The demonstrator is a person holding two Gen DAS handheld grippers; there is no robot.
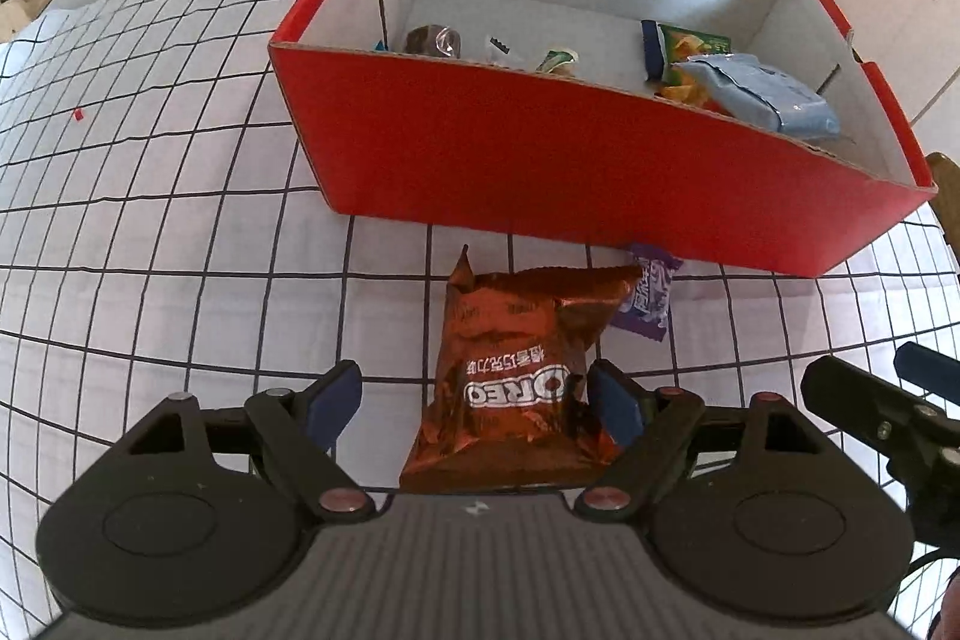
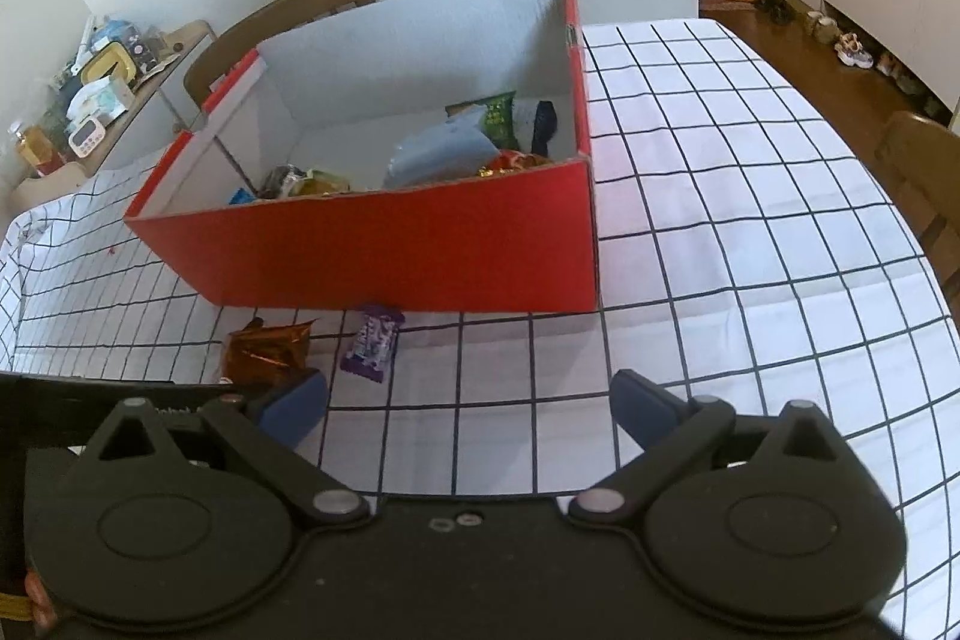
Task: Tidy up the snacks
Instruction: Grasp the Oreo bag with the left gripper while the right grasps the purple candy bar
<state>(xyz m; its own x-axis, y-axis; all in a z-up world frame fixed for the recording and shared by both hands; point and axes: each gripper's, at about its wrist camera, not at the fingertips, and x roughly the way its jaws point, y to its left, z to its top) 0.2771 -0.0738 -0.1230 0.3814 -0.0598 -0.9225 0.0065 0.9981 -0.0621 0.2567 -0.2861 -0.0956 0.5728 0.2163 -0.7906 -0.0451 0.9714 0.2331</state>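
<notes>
My left gripper [image 1: 477, 397] hangs over the checked white tablecloth [image 1: 180, 220] with its blue-padded fingers [image 1: 615, 400] spread wide, straddling the shiny copper-brown Oreo snack packet [image 1: 516, 370], the right pad just beside its edge, the left pad clear. A small purple wrapped candy bar [image 2: 372, 343] lies beside that packet, both just before the red cardboard box [image 2: 390, 250] that holds other snacks. My right gripper [image 2: 468, 409] has its fingers apart over bare cloth, holding nothing.

Copper Oreo pack [image 1: 510, 388] flat on checked cloth, just before red box [image 1: 600, 172]. Purple wrapper [image 1: 648, 301] beside it (tiny one). Box open-topped, already holding blue pouch [image 1: 762, 91], green chip bag [image 1: 690, 43].
</notes>
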